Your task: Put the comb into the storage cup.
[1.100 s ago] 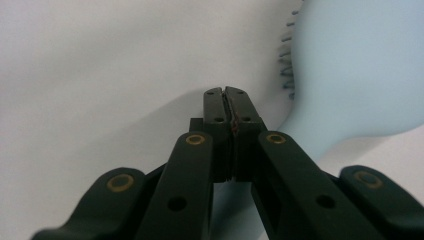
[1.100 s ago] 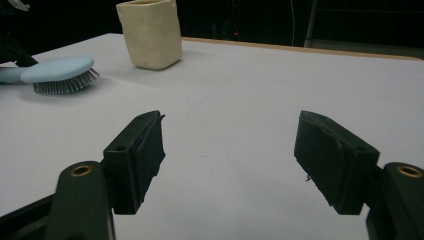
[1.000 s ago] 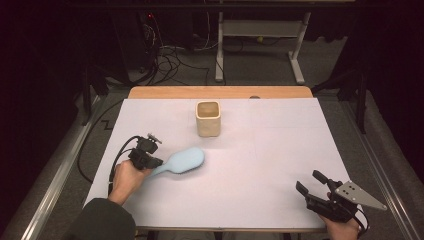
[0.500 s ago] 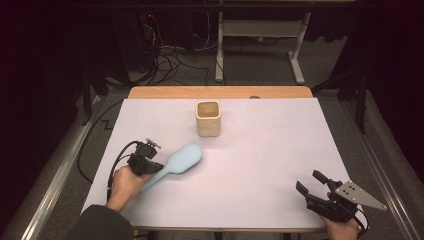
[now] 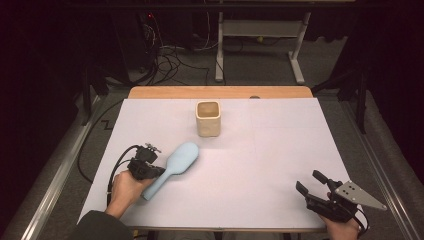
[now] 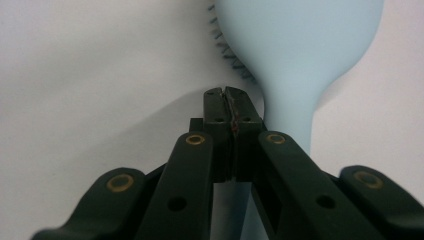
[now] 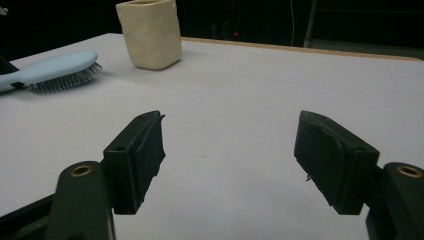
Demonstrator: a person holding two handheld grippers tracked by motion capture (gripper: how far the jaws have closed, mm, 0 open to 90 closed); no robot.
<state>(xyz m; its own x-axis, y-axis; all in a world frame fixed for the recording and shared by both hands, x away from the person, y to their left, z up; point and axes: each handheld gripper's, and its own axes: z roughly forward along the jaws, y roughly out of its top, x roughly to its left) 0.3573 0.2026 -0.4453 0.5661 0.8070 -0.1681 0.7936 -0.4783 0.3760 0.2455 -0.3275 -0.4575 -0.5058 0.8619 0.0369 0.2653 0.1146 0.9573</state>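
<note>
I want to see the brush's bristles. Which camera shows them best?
The right gripper view: the light blue plastic hairbrush lies side-on, its dark bristles plain underneath. The high view shows its smooth back. The left gripper view shows a few bristle tips at its edge.

Setting: laboratory recording bay. Evidence: wood-edged bench under a white paper sheet (image 5: 280,150); tangled black cables on the grey floor (image 5: 175,57); white metal stand frame (image 5: 260,37) behind; dark surroundings, aluminium side rails (image 5: 50,185).
</note>
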